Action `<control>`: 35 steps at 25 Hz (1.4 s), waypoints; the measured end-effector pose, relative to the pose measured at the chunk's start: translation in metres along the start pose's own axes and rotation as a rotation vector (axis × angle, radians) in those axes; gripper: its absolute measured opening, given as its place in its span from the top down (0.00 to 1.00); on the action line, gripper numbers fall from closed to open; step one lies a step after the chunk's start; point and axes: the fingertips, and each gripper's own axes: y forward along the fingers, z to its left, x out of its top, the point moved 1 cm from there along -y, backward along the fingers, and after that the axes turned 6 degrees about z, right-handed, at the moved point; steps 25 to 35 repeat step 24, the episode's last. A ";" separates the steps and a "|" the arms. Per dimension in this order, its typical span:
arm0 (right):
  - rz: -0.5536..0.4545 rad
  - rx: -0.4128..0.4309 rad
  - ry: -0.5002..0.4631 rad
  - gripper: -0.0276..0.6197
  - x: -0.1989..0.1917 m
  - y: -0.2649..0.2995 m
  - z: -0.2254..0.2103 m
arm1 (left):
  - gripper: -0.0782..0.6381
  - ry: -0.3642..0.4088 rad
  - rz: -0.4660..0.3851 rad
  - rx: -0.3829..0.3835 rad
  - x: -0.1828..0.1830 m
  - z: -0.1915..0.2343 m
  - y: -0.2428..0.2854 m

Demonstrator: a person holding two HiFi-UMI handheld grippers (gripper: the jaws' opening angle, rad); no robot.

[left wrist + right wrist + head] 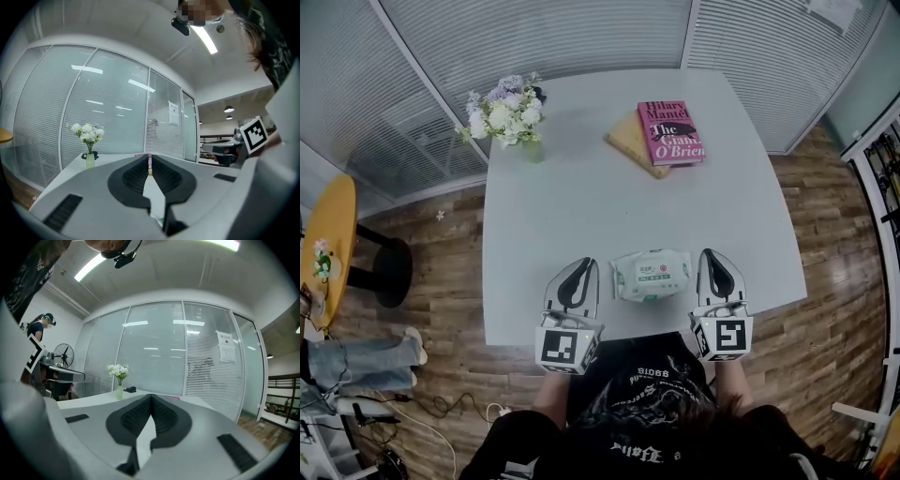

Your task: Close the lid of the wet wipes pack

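The wet wipes pack [651, 275] lies flat on the near part of the white surface [581, 197], a little right of its middle, label side up. From the head view its lid looks flat against the top, though I cannot make out the seam.

The left gripper [584, 262] is just left of the pack and the right gripper [713, 253] is just right of it, so the pack sits between them. Neither one touches it. Both point away from me toward the far side, roughly level. In each gripper's own view the jaws are clenched, with the pads meeting at the tips and nothing caught between them. The right gripper's marker cube [255, 133] shows at the right edge of the left gripper view.

On the far side of the surface, to the right, a pink book [671, 131] rests on a tan book [630, 141] that sticks out on its left. At the far left corner stands a small vase of pale flowers [504, 116]. Glass walls with blinds [534, 37] close off the far side. To the left, over the wooden floor [441, 281], I see a round yellow table [328, 234].
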 end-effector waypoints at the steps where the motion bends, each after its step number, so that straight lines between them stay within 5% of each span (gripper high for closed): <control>1: 0.003 -0.003 -0.003 0.96 0.000 0.001 -0.001 | 0.86 0.003 0.001 -0.002 0.000 0.000 0.001; 35: 0.038 0.038 -0.047 0.96 -0.008 0.015 -0.008 | 0.86 0.007 0.037 0.016 -0.007 -0.005 0.010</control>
